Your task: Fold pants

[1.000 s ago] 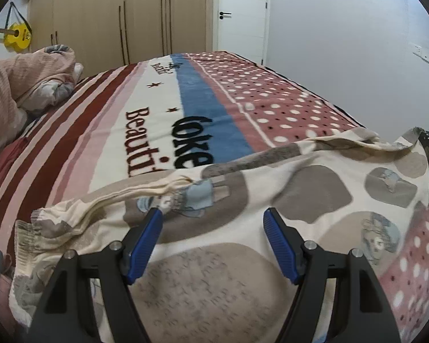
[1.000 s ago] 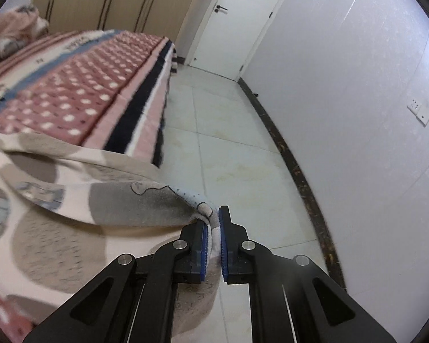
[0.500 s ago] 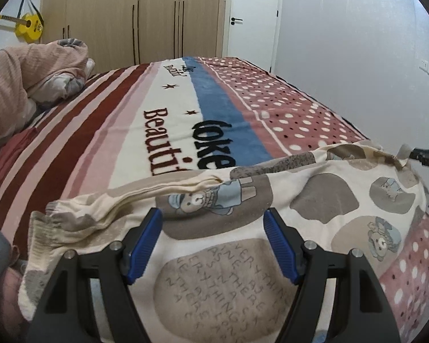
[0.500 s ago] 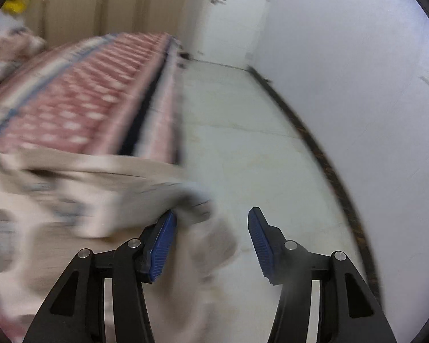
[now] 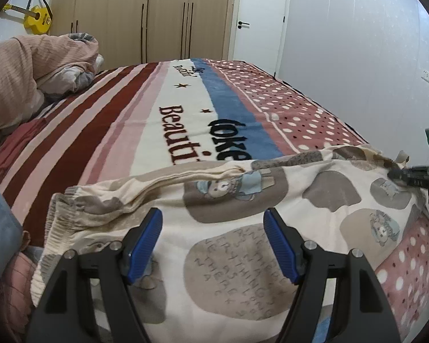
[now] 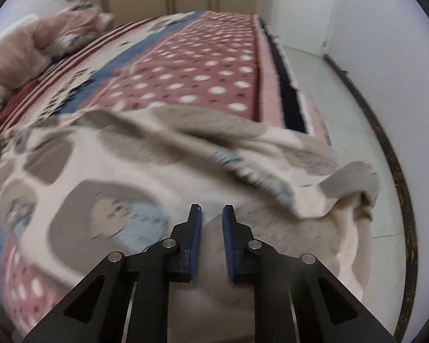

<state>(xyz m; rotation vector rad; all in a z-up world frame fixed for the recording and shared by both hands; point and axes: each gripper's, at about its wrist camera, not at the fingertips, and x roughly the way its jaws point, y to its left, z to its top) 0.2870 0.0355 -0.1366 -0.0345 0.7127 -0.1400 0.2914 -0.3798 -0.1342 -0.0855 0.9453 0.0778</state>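
Note:
Cream pants (image 5: 243,208) with grey patches and bear prints lie spread across the near end of the bed, elastic waistband (image 5: 57,223) at the left. My left gripper (image 5: 213,228) is open and empty just above the pants. In the right wrist view the pants (image 6: 114,171) are blurred, with a rumpled leg end (image 6: 354,188) hanging over the bed's right edge. My right gripper (image 6: 211,223) hovers over the cloth, its jaws a narrow gap apart with nothing between them. It also shows at the far right of the left wrist view (image 5: 411,174).
A striped and dotted blanket (image 5: 186,108) covers the bed. A pink quilt heap (image 5: 20,80) lies at the far left. Wardrobes (image 5: 146,14), a door (image 5: 257,20) and a yellow guitar (image 5: 37,17) stand behind. Tiled floor (image 6: 343,100) and a wall run right of the bed.
My right gripper let go of the pant leg end, swung left over the pants, and its jaws narrowed again. My left gripper stayed open and drew back slightly.

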